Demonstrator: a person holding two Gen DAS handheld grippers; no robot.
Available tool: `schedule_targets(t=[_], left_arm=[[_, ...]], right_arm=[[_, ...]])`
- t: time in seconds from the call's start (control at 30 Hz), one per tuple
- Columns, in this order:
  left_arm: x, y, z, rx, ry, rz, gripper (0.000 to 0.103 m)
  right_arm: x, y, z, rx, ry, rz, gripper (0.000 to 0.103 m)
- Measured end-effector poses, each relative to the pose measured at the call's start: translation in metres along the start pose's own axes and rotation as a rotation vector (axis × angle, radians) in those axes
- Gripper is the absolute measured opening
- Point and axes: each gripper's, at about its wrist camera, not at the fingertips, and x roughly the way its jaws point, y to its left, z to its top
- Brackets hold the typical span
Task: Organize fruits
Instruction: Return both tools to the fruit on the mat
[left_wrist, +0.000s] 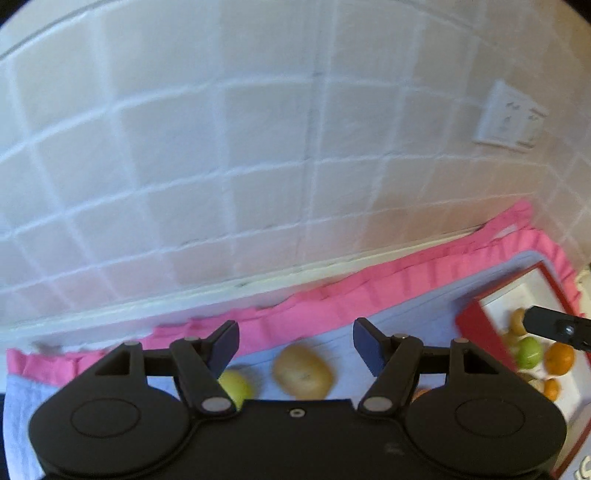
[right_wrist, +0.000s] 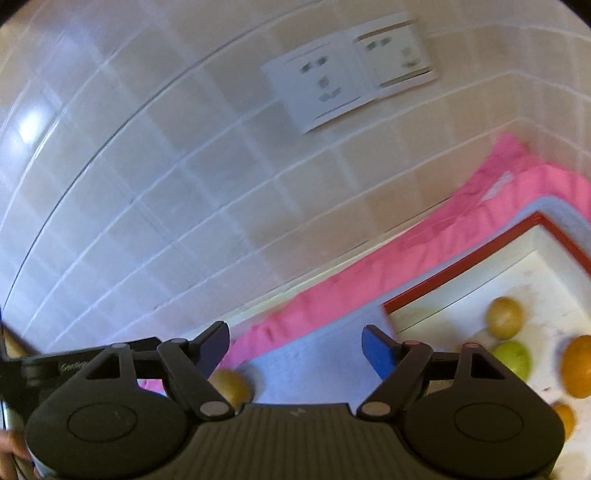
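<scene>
My left gripper (left_wrist: 295, 345) is open and empty, held above a pale cloth. A brown kiwi-like fruit (left_wrist: 303, 372) lies just below and between its fingers. A yellow-green fruit (left_wrist: 234, 387) lies beside the left finger. At the right, a red-rimmed white tray (left_wrist: 476, 332) holds a green fruit (left_wrist: 529, 351), oranges (left_wrist: 559, 358) and a brown fruit (left_wrist: 517, 320). My right gripper (right_wrist: 295, 349) is open and empty. A brown fruit (right_wrist: 229, 386) lies by its left finger. The tray (right_wrist: 461, 266) at its right holds a brown fruit (right_wrist: 504, 318), a green fruit (right_wrist: 515, 358) and oranges (right_wrist: 578, 365).
A tiled wall (left_wrist: 258, 147) stands close ahead with a white socket plate (left_wrist: 509, 118), which also shows in the right wrist view (right_wrist: 347, 74). A pink frilled cloth edge (left_wrist: 369, 291) runs along the wall's foot. The other gripper's dark tip (left_wrist: 554, 325) reaches over the tray.
</scene>
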Motion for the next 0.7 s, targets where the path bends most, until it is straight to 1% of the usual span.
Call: schedule_targets(t=[0.13, 0.23, 0.33, 0.53, 0.67, 0.7], left_arm=[[0.014, 0.025, -0.013, -0.023, 0.045, 0.025, 0.081], [0.027, 0.037, -0.021, -0.034, 0.077, 0.034, 0.081], [0.04, 0.043, -0.027, -0.033, 0.1, 0.031, 0.081], [0.069, 0.049, -0.036, -0.019, 0.154, 0.015, 0.081], [0.084, 0.05, -0.042, 0.01, 0.192, 0.045, 0.081], [0.087, 0.051, -0.044, 0.012, 0.2, 0.042, 0.081]], right_arm=[[0.019, 0.017, -0.014, -0.041, 0.042, 0.011, 0.08], [0.033, 0.023, -0.024, -0.06, 0.068, 0.0, 0.08], [0.047, 0.027, -0.036, -0.094, 0.098, -0.031, 0.08], [0.078, 0.024, -0.063, -0.151, 0.165, -0.087, 0.079], [0.091, 0.017, -0.078, -0.181, 0.19, -0.134, 0.076], [0.094, 0.014, -0.081, -0.18, 0.195, -0.14, 0.075]])
